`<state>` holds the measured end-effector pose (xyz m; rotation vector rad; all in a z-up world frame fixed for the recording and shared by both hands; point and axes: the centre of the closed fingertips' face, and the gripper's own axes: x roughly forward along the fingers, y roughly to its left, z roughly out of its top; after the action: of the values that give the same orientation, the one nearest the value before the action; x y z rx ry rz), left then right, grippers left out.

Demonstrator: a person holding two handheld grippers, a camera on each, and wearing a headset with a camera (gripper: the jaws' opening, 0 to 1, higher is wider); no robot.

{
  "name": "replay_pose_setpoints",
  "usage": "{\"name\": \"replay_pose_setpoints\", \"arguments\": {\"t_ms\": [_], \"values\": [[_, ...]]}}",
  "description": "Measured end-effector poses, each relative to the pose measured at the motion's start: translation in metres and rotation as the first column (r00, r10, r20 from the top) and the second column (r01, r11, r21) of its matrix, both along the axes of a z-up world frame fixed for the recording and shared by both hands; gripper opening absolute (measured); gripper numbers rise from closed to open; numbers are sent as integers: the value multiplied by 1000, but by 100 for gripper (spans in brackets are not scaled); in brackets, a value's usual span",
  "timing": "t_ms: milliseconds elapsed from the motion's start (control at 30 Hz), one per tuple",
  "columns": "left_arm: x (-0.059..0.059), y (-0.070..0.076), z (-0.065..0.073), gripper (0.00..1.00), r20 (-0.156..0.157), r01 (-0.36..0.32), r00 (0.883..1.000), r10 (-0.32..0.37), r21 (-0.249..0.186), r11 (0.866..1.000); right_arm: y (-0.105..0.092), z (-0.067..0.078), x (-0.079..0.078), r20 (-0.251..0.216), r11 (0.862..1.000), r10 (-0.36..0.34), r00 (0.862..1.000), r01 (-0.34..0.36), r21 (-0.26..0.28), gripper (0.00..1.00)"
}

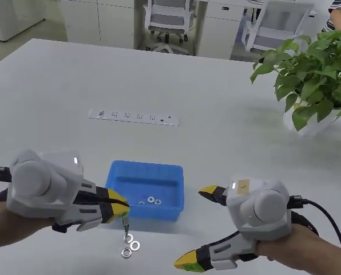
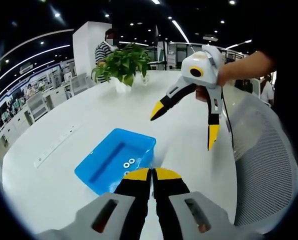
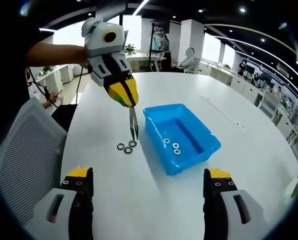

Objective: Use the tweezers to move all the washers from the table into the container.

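Now, three loose washers (image 1: 129, 245) on the white table (image 1: 56, 86), bunched close together just at 6 o'clock of the blue container (image 1: 147, 165) in the head view. Three more, the binned washers (image 1: 150, 200), flat on the container floor toward its 6 o'clock wall. Tweezers (image 1: 125, 226) pointing down, tips at the 12 o'clock edge of the loose cluster. Cannot tell whether touching a washer or hanging just above it. Upper end clamped between the yellow-tipped jaws of the left gripper (image 1: 123, 207), at 8 o'clock of the container. In the left gripper view, jaws pressed together with barely a slit between them. Right gripper (image 1: 196, 227) at 4 o'clock of the container, apart from both groups of washers. Jaws spread wide, one tip toward the container and the other toward the near table edge, nothing held. Farther out at 12 o'clock, a white power strip (image 1: 133, 117) flat on the table. At 2 o'clock, a leafy green plant (image 1: 316, 74) in a white pot near the table edge. Beyond the far edge, office chairs (image 1: 167, 17) against pale cabinets.
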<state>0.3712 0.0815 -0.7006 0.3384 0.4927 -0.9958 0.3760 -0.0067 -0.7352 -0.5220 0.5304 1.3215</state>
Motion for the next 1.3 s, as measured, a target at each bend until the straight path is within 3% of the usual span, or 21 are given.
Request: {"name": "replay_pose_setpoints", "arguments": {"t_ms": [467, 900, 1300], "values": [[-2, -6, -2, 6, -1, 21, 1000, -21, 9, 1000, 5, 1, -6, 10, 999, 35, 999, -35, 15, 87], [-4, -9, -3, 6, -6, 70, 998, -70, 22, 997, 28, 1, -14, 41, 988, 151, 988, -153, 35, 66], [-6, -8, -4, 6, -22, 102, 995, -101, 24, 994, 57, -6, -15, 57, 970, 243, 968, -244, 14, 45]]}}
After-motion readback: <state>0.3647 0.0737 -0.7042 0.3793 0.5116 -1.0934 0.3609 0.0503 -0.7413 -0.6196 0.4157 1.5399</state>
